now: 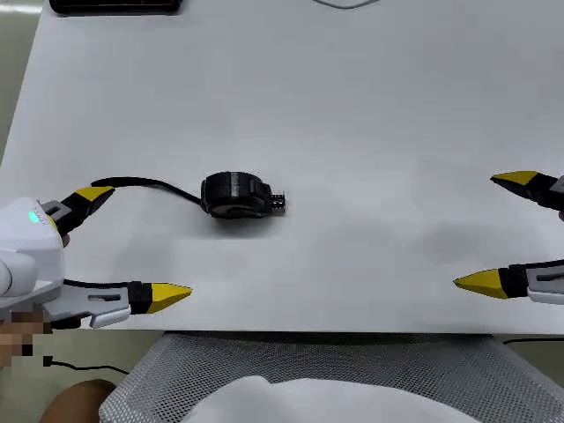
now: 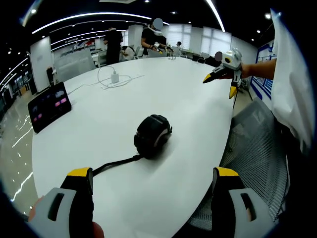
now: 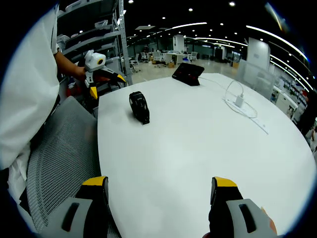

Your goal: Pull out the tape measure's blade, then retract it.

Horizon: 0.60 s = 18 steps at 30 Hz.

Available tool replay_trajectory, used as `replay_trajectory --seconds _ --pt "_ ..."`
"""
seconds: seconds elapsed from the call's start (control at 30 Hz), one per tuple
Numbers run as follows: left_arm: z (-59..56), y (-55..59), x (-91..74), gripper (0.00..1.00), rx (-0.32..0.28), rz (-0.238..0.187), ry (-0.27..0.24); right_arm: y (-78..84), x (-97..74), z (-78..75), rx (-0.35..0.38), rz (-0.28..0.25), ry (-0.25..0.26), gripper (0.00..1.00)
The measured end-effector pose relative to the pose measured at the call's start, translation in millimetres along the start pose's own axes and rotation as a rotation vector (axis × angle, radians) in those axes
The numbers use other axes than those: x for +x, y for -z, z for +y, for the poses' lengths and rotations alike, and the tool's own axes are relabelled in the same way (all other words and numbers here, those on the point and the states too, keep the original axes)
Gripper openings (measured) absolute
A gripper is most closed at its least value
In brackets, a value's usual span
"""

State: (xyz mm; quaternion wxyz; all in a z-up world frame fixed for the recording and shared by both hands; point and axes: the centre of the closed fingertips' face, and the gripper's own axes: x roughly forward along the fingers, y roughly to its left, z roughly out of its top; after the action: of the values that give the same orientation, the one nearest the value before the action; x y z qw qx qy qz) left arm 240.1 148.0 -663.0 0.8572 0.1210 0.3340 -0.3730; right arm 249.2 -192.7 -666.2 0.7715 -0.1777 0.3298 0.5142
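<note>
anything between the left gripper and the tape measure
Nothing visible blocks it. Bare white table lies between the open left gripper and the tape measure; only the tape measure's own black strap trails toward one jaw.

White table (image 1: 352, 132), mesh chair (image 1: 370, 366), tablet (image 2: 49, 105), charger cable (image 3: 239, 101)

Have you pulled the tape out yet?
Not yet, it looks like. Done: nothing that shows. The tape measure lies on the white table with its blade tucked inside. In hand: nothing. The left tool and right tool are both open and apart from it. Left to do: grab it, pull the blade out, then let it slide back.
</note>
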Motion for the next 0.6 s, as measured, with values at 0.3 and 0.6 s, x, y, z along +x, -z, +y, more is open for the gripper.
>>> replay_trajectory --seconds 0.3,0.6 --pt "-4.1 -1.2 1.8 0.99 0.004 0.001 0.017 -2.9 2.9 3.0 0.01 -0.007 -0.004 0.83" --pt "-4.3 -1.2 1.9 0.99 0.015 0.007 0.024 -8.3 4.8 6.8 0.031 -0.037 -0.015 0.83"
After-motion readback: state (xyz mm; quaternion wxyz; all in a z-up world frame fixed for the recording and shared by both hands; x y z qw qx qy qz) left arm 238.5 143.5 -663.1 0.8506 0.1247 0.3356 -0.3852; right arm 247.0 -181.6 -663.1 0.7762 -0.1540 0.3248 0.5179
